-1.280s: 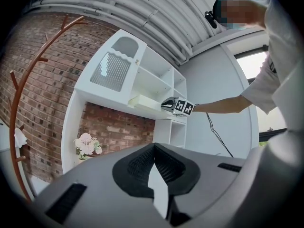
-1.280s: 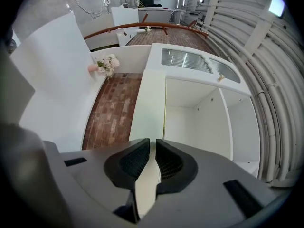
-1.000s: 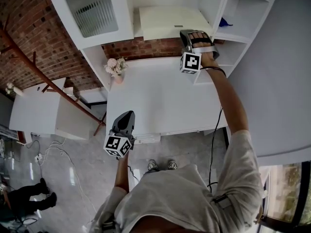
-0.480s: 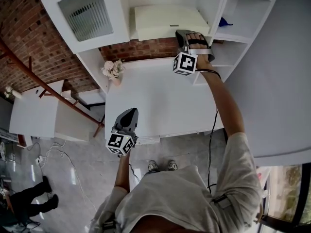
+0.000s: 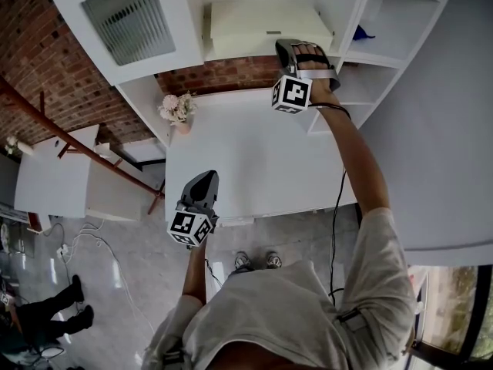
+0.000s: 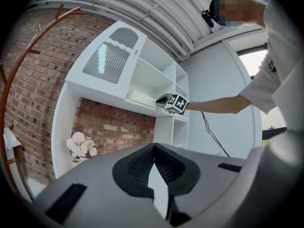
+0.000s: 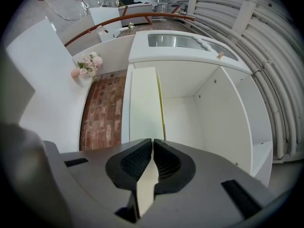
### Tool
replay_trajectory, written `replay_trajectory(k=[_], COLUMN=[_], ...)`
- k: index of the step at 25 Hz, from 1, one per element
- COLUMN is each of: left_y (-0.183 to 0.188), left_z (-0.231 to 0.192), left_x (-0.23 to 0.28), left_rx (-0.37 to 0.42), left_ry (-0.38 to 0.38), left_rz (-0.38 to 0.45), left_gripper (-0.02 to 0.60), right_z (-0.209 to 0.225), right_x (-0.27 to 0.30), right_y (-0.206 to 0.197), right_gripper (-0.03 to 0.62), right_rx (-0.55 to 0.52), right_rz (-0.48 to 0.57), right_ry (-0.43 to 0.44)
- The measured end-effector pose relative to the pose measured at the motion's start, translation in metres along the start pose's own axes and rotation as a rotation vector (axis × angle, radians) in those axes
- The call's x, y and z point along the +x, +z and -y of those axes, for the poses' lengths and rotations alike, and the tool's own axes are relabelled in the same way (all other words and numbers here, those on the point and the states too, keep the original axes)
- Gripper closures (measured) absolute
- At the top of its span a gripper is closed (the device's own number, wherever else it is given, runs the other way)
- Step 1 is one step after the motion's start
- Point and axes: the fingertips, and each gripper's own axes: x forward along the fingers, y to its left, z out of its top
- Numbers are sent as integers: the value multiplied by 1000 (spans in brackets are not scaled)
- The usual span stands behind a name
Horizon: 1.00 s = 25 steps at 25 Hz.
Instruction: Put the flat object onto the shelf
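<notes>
The flat object (image 5: 262, 28) is a cream slab with a yellow-green edge, lying in the open shelf compartment (image 5: 339, 6) above the white table. My right gripper (image 5: 285, 49) is raised to the shelf front and shut on the slab's near edge. In the right gripper view the slab (image 7: 145, 103) runs forward from between the closed jaws of the right gripper (image 7: 153, 144) into the compartment. My left gripper (image 5: 200, 190) hangs low near the table's front edge, shut with nothing in it. The left gripper view shows its closed tips (image 6: 153, 148), with the right gripper (image 6: 165, 99) at the slab (image 6: 140, 97).
A vase of pink flowers (image 5: 178, 110) stands at the table's (image 5: 254, 160) back left. A cabinet door with ribbed glass (image 5: 127, 23) hangs left of the compartment. Narrow side shelves with a blue item (image 5: 362, 33) stand to the right. Someone's legs (image 5: 46, 318) show on the floor, lower left.
My right gripper and the slab have shifted slightly up and left, further into the shelf compartment. The left gripper has barely moved.
</notes>
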Motion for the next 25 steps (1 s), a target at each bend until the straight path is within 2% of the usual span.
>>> replay_trajectory(k=[7,11,15,21,25], left_y=[-2,2,3,7,6], left_z=[4,5,6,15,21], left_x=[6,1,-5,-14,-21], left_rx=[-1,7,7,20,23], left_ry=[-19,-23,-18,-24,-27], left_rz=[-2,-1,3,11,13], left_gripper=[569,569,569,569,569], right_z=[-1,-2,-9,-19,-36], right_x=[-2,-23,-52,-101,-136], right_y=[1,6,9,10,4], right_gripper=[554,554,556,557,559], right_rx=[-8,79,303,752,951], right_rz=[17,70,118,174,173], right_ry=[-12,-23,15,71,82])
